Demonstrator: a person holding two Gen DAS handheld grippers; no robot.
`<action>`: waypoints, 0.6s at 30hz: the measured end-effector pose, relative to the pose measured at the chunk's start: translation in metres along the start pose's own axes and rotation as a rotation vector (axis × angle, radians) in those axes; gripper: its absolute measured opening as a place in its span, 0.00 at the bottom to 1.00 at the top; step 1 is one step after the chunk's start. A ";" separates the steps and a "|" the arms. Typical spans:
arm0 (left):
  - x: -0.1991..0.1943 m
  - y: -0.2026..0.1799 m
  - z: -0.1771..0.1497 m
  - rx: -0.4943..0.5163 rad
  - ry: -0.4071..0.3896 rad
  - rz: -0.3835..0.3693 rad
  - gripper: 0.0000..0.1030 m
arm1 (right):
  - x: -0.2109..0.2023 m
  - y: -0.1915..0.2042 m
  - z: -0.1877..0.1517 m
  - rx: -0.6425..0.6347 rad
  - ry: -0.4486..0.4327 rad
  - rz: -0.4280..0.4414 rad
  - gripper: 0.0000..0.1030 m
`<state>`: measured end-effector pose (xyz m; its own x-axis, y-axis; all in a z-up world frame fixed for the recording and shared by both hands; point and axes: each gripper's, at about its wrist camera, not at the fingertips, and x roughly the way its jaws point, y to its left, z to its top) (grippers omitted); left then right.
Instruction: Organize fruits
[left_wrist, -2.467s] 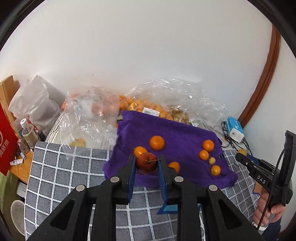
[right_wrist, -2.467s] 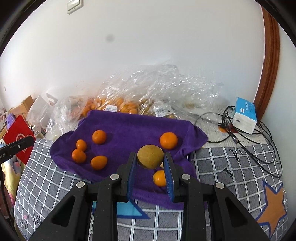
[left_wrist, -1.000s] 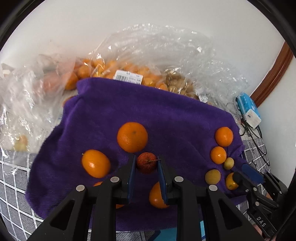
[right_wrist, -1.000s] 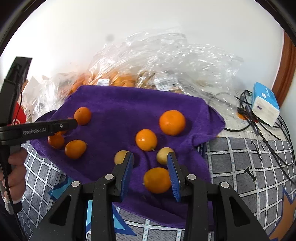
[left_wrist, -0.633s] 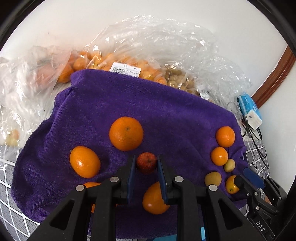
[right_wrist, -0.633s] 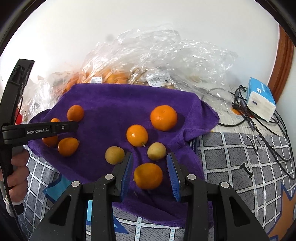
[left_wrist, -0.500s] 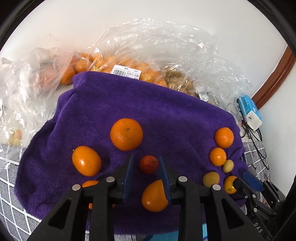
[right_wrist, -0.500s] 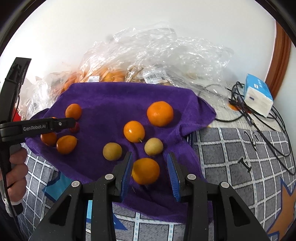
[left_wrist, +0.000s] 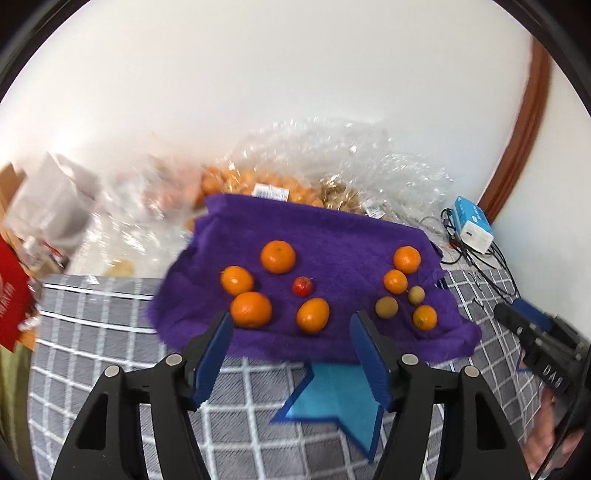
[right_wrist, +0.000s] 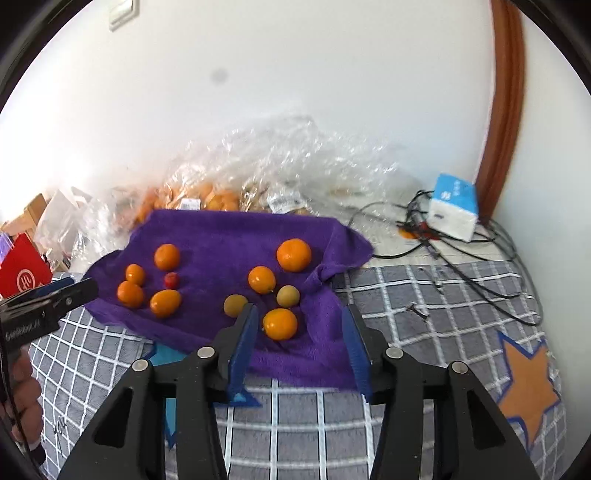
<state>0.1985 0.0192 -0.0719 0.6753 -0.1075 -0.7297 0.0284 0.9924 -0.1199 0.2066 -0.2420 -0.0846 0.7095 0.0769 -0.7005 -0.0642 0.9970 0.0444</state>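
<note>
A purple towel (left_wrist: 332, 236) (right_wrist: 229, 236) lies on the checked table. On its left part lie several oranges (left_wrist: 277, 256) around a small red fruit (left_wrist: 303, 286) (right_wrist: 171, 280). On its right part lie oranges (left_wrist: 406, 259) (right_wrist: 294, 254) and two small yellow-brown fruits (left_wrist: 386, 307) (right_wrist: 235, 305). My left gripper (left_wrist: 291, 328) is open and empty, held back above the towel's near edge. My right gripper (right_wrist: 299, 317) is open and empty, with an orange (right_wrist: 280, 324) lying just beyond its fingertips.
Clear plastic bags of oranges and other fruit (left_wrist: 295, 181) (right_wrist: 240, 184) lie behind the towel by the wall. A blue-white box (right_wrist: 453, 211) and black cables (right_wrist: 461, 254) lie at the right. A red box (right_wrist: 22, 275) and clutter stand at the left.
My left gripper set the red fruit on the towel among the left oranges, opened wide and drew back. My right gripper, which had left the yellow-brown fruit on the towel, also drew back, open.
</note>
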 end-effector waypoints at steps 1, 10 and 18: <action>-0.011 -0.002 -0.004 0.012 -0.015 0.004 0.67 | -0.011 0.001 -0.003 -0.001 -0.011 -0.005 0.50; -0.090 -0.020 -0.036 0.044 -0.135 0.038 0.85 | -0.080 -0.005 -0.030 0.020 -0.064 -0.008 0.79; -0.137 -0.029 -0.069 0.042 -0.195 0.038 0.94 | -0.133 -0.001 -0.059 -0.018 -0.123 -0.041 0.96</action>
<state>0.0547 0.0005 -0.0151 0.8061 -0.0600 -0.5888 0.0281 0.9976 -0.0631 0.0707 -0.2543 -0.0338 0.7922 0.0384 -0.6090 -0.0452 0.9990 0.0041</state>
